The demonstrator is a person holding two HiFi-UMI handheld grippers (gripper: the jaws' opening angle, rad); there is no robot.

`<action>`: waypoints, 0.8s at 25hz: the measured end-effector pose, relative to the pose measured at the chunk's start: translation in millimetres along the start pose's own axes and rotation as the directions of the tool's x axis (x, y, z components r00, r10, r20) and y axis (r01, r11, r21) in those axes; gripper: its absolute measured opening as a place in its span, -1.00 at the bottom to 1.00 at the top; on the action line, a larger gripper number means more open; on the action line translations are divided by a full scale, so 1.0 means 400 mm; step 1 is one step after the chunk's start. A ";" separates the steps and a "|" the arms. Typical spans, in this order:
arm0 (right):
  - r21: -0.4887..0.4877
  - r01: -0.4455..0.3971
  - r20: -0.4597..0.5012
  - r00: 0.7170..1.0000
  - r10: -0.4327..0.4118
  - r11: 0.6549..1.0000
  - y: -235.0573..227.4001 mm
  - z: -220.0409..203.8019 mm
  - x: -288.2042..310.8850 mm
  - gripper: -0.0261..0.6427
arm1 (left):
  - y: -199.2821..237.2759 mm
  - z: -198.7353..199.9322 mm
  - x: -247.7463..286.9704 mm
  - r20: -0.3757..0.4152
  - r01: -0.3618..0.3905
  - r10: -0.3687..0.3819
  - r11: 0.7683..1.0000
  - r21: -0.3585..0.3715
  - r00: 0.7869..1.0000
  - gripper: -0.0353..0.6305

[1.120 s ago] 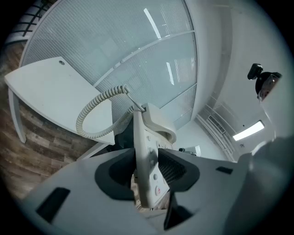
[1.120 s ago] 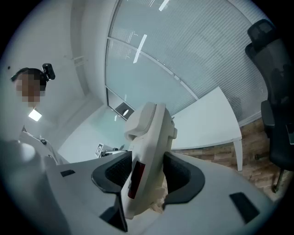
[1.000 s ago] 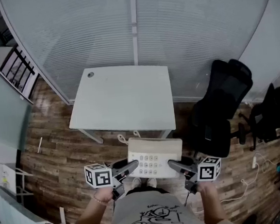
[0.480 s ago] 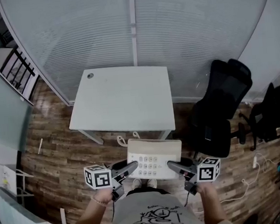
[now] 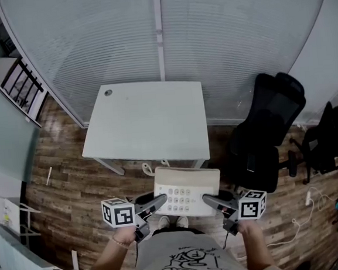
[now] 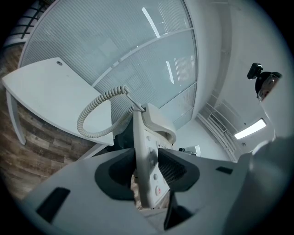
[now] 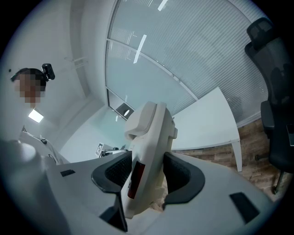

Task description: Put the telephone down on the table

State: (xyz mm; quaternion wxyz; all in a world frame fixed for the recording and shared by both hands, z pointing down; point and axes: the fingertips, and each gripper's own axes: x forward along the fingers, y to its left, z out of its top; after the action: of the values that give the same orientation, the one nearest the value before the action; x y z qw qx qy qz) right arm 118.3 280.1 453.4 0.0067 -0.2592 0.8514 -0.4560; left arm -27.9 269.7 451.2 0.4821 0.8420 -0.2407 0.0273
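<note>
Cream-white plastic, the telephone (image 5: 184, 192) hangs in the air in front of the person's chest, keypad (image 5: 178, 197) facing up, over the brown plank floor (image 5: 67, 184). It sits on no surface; the two claws carry it from either side.

The left claw (image 5: 158, 200) takes the telephone's edge at 9 o'clock. In the left gripper view its dark pads are clenched on the thin side of the body, one pad on each face, with the buttons showing just past the grip. The handset (image 6: 159, 125) rests in its cradle at the far end, and the coiled cord (image 6: 92, 114) loops out from there toward 10 o'clock.

The right claw (image 5: 213, 200) holds the opposite edge at 3 o'clock. In the right gripper view its pads likewise press both faces of the body, the casing standing up between them with the handset at the top.

The white tabletop (image 5: 147, 118) lies at 12 o'clock from the telephone, near but apart from it, backed by a wall of pale blinds (image 5: 165, 26). A black office chair (image 5: 271, 131) stands at 2 o'clock, beside the tabletop's right end.
</note>
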 end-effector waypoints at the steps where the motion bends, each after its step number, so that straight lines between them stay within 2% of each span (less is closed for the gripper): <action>1: -0.002 0.000 -0.001 1.000 0.000 1.000 -0.004 0.004 -0.003 -0.24 | -0.001 0.002 0.005 0.000 0.000 0.000 1.000 0.001 1.000 -0.44; 20: 0.008 -0.015 -0.006 1.000 0.015 1.000 -0.045 0.054 -0.002 -0.24 | 0.006 0.040 0.050 0.023 -0.007 0.007 1.000 -0.003 1.000 -0.44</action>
State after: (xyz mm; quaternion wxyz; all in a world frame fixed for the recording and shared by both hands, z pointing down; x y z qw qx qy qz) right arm 132.1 255.6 454.5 0.0085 -0.2516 0.8515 -0.4600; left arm -14.2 247.8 450.1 0.4803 0.8408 -0.2491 0.0188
